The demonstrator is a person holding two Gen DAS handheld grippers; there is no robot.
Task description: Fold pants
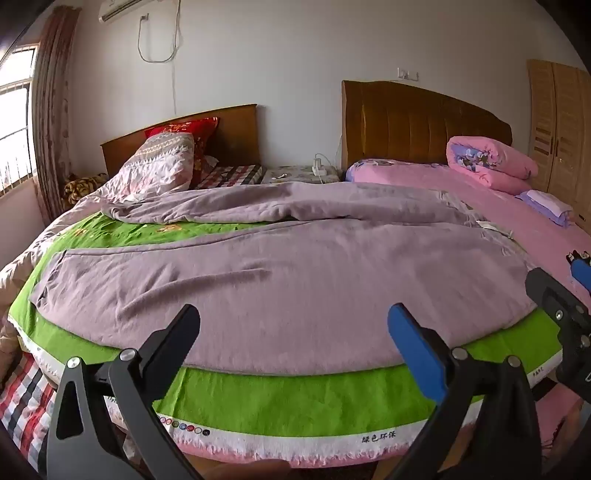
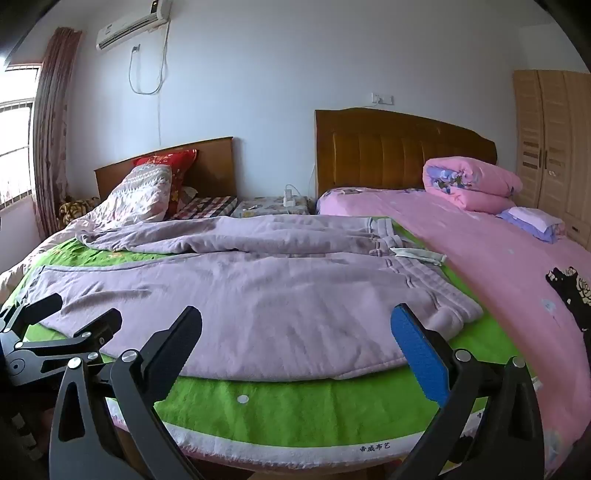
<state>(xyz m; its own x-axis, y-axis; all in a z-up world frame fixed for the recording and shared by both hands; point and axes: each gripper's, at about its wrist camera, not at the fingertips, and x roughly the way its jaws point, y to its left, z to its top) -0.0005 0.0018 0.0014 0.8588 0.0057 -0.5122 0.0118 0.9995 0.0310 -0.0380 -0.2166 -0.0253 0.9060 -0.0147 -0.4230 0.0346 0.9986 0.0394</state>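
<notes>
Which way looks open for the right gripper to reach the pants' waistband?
Probably yes: the right gripper, jaws open, hovers at the near edge of the pants; nothing lies between it and the waistband, off to its right.

Ahead of the left gripper (image 1: 295, 328), with its one black and one blue finger, lie plain lilac pants (image 1: 280, 280) on a bright green cloth (image 1: 295, 398) edged white and pink. Right of it, a pink sheet (image 1: 517, 206); left, red-white-black plaid (image 1: 22, 398).

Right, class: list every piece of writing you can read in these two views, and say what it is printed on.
"绿色环保": white border of the green cloth, left wrist view.
"帝盛布艺": the same white border, right wrist view.
Small vertical print on the border: too small to read.
Air conditioner label: blurred.
</notes>
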